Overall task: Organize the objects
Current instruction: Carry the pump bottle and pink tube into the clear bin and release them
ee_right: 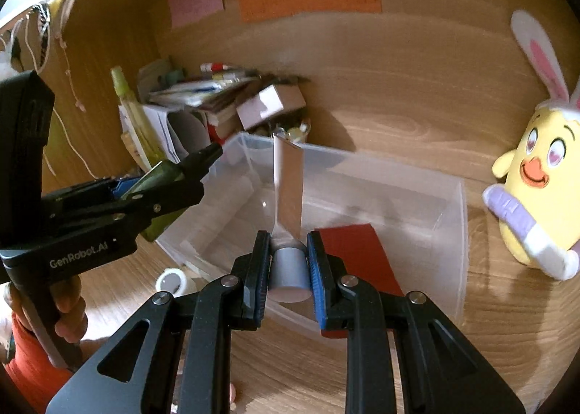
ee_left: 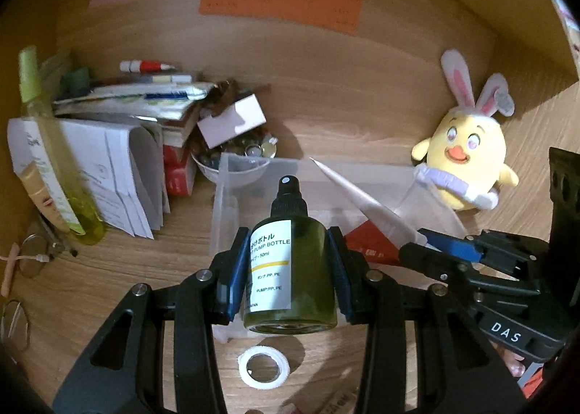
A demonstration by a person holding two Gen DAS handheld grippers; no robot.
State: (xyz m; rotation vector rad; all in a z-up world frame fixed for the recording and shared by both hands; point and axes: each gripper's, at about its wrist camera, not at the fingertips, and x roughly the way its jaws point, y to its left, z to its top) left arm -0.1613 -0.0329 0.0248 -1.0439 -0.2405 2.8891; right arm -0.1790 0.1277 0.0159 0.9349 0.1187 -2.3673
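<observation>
My left gripper [ee_left: 289, 265] clamps the green spray bottle [ee_left: 290, 269] upright over the near edge of the clear bin [ee_right: 460, 232]; my right gripper [ee_right: 289, 263] pinches a white tube [ee_right: 288, 193] by its cap above the bin. I should lower each well inside the bin's walls, beside the red card [ee_right: 357, 251], before loosening.

Wood desk [ee_left: 362, 131]: bin [ee_right: 449, 232], plush [ee_left: 467, 153], tape [ee_left: 262, 365]

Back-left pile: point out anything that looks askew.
The small cardboard box sits tilted on the bowl of trinkets, flap open. The papers beside it lean and splay open. The yellow-green spray bottle leans too.
</observation>
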